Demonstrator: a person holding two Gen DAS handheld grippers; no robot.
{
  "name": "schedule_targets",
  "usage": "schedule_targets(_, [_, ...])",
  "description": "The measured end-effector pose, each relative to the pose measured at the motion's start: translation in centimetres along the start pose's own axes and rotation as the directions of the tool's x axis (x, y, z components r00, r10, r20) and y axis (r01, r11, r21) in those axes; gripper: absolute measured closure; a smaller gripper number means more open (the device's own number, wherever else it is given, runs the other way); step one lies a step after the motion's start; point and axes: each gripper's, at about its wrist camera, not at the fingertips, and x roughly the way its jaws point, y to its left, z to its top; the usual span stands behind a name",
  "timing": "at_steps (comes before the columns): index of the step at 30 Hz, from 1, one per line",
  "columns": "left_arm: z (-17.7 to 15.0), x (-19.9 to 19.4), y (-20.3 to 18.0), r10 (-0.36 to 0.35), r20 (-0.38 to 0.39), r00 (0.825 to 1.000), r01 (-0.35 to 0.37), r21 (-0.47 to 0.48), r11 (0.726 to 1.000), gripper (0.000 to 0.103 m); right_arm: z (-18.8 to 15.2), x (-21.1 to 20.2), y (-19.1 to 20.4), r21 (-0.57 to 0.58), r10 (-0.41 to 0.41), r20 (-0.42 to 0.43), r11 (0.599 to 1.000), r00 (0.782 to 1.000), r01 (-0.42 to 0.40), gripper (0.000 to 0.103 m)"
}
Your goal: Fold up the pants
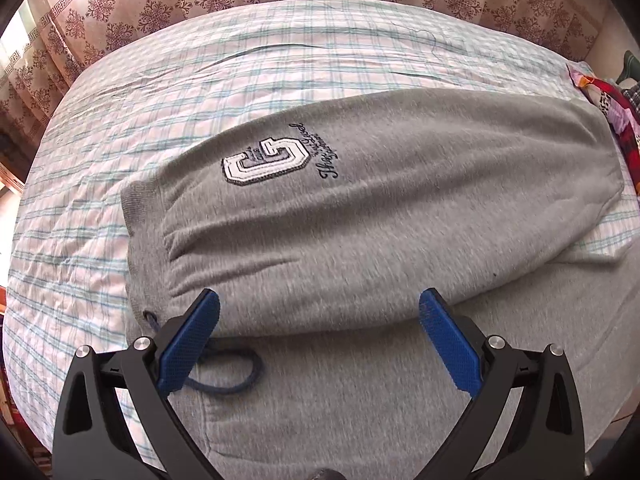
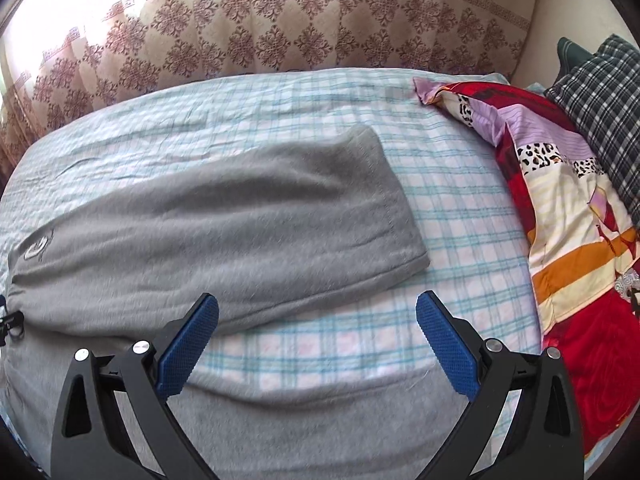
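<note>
Grey sweatpants (image 1: 360,216) lie spread on the checked bed sheet (image 1: 200,80), waistband to the left, legs running right. A white letter patch (image 1: 266,162) sits on the far leg, and a dark drawstring (image 1: 236,376) loops near the waist. My left gripper (image 1: 319,312) is open and empty, hovering over the crotch between the two legs. In the right wrist view the far leg (image 2: 240,232) ends in a hem (image 2: 400,216); the near leg (image 2: 280,432) lies under the gripper. My right gripper (image 2: 317,316) is open and empty above the sheet between the legs.
A colourful patchwork quilt (image 2: 568,200) and a dark plaid pillow (image 2: 600,92) are bunched at the right end of the bed. A patterned curtain (image 2: 280,32) hangs behind the far edge of the bed. Checked sheet (image 2: 460,220) shows beyond the hem.
</note>
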Motion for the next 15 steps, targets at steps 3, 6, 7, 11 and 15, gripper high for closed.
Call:
schedule_targets(3, [1.8, 1.1, 0.9, 0.012, -0.006, 1.000, -0.012, -0.024, 1.000, 0.002, 3.6, 2.0, -2.2, 0.069, 0.021, 0.011, 0.997, 1.000, -0.022, 0.005])
schedule_targets(6, [3.2, 2.1, 1.6, 0.024, -0.010, 1.000, -0.025, -0.040, 0.999, 0.002, 7.0, 4.3, -4.1, 0.141, 0.040, 0.011, 0.989, 0.999, -0.042, 0.005])
schedule_targets(7, [3.7, 2.5, 1.8, 0.028, -0.012, 1.000, -0.028, -0.043, 0.999, 0.002, 8.1, 5.1, -4.4, 0.157, 0.047, 0.010, 0.986, 0.999, -0.048, 0.005])
schedule_targets(11, [5.3, 3.8, 2.4, 0.040, -0.024, 0.999, -0.041, -0.053, 0.998, 0.002, 11.7, 8.5, -5.0, 0.184, 0.064, 0.002, 0.981, 0.998, -0.063, 0.005])
schedule_targets(15, [6.1, 5.0, 2.8, 0.044, -0.037, 0.998, -0.046, -0.054, 0.997, 0.002, 14.0, 12.3, -5.4, 0.209, 0.074, -0.042, 0.976, 0.996, -0.063, 0.005])
